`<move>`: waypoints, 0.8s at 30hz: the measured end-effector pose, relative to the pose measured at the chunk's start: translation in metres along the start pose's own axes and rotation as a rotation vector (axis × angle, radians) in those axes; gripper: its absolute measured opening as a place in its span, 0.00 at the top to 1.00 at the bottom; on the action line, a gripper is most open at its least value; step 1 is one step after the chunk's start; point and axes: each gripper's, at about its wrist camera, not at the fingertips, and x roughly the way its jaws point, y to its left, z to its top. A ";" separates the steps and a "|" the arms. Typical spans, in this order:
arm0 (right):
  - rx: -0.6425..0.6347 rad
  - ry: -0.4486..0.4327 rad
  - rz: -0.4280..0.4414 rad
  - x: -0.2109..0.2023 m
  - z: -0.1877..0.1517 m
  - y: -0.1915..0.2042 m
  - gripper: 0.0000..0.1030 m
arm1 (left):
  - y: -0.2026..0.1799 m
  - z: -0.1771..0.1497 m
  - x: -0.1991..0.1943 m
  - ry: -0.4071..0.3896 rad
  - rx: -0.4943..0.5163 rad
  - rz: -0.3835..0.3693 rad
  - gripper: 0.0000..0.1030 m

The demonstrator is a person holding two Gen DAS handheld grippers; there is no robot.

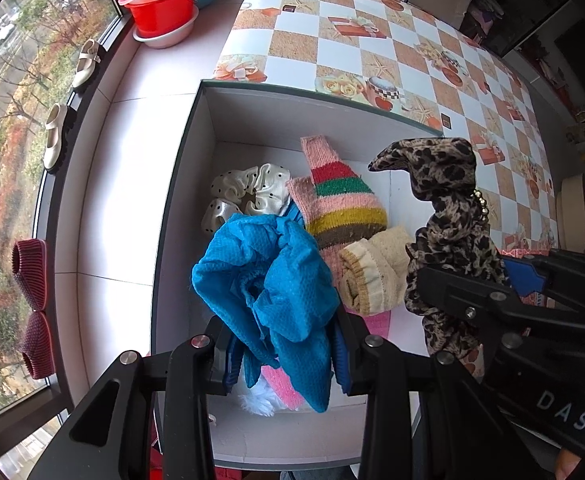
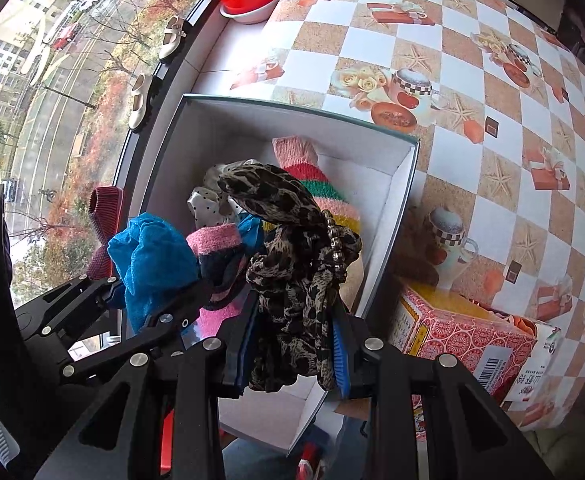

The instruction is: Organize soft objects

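Nearest the cameras, two soft pieces are held above an open white box [image 1: 196, 168]. The left gripper [image 1: 280, 356] is pinched on a crumpled blue cloth [image 1: 268, 276], which hangs over the near left part of the box. The right gripper [image 2: 292, 356] is clamped on a leopard-print scrunchie [image 2: 292, 280] with a short string of beads, held over the near right part of the box, just inside its right wall.

Beneath them, the box is seen to be partly filled already. A cream knitted roll [image 1: 372, 276] lies near the right wall, with pink fabric showing at the near end under the blue cloth. A pink striped knitted piece [image 1: 336, 200] is laid along the middle toward the far wall, and a white dotted scrunchie [image 1: 248, 192] sits by the left wall. The far corners of the box are bare.

The task is judged to be well advanced: several pieces are stowed, and the two held ones are not yet released. Whether more soft things remain outside cannot be told.

Beside the box's right wall, a red patterned carton [image 2: 468, 336] stands on the checked tablecloth [image 2: 492, 120]. Farther off, shoes [image 1: 56, 136] and stacked red basins [image 1: 164, 4] are seen along the window sill.
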 end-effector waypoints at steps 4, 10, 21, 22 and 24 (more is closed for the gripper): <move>-0.001 -0.011 -0.004 -0.002 0.006 -0.001 0.69 | 0.001 0.004 -0.001 -0.005 -0.008 0.000 0.37; -0.012 -0.033 0.009 -0.009 0.009 -0.001 0.40 | 0.004 0.002 -0.006 -0.033 -0.012 0.017 0.22; -0.124 -0.159 -0.049 -0.056 -0.006 0.012 0.00 | 0.023 -0.027 -0.064 -0.246 -0.079 0.141 0.20; -0.133 -0.170 -0.049 -0.061 -0.008 0.014 0.00 | 0.025 -0.029 -0.074 -0.268 -0.086 0.139 0.20; -0.151 -0.193 -0.047 -0.071 -0.013 0.018 0.00 | 0.032 -0.030 -0.080 -0.225 -0.090 0.034 0.20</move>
